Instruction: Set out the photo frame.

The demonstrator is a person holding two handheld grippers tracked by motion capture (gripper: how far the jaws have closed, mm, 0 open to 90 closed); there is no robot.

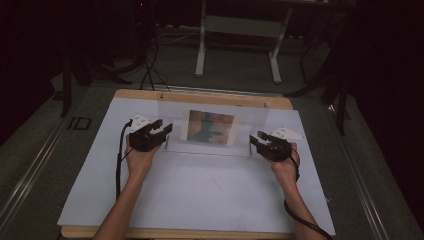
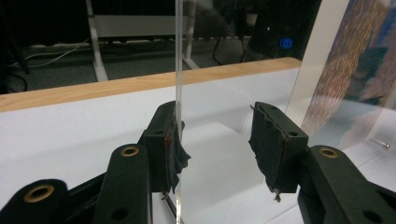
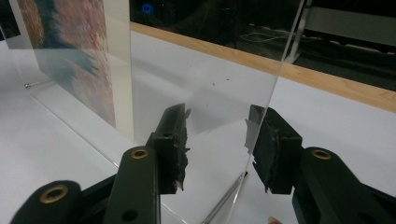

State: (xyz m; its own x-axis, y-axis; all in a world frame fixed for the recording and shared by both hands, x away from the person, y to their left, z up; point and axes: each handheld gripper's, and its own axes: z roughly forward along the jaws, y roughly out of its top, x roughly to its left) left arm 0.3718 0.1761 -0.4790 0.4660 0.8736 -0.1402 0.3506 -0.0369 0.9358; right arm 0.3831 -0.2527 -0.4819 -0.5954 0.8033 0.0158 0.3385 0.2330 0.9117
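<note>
A clear acrylic panel [image 1: 175, 112] stands upright across the white table top [image 1: 200, 195], with a colourful picture [image 1: 210, 127] in its middle. My left gripper [image 1: 162, 126] is at the panel's left end. In the left gripper view the jaws [image 2: 217, 130] straddle the panel's edge [image 2: 179, 70]: the left pad lies against it and the right pad stands well apart. My right gripper [image 1: 256, 137] is at the right end. In the right gripper view the jaws [image 3: 217, 126] straddle the panel [image 3: 210, 70], its edge close to the right pad and the left pad clear of it.
The white top lies on a wooden board whose far edge [image 1: 200, 96] shows behind the panel. A small metal pin [image 2: 383, 144] sticks out at the panel's foot. Beyond the table stand a light table frame [image 1: 237, 45] and cables [image 1: 150, 65] on a dark floor.
</note>
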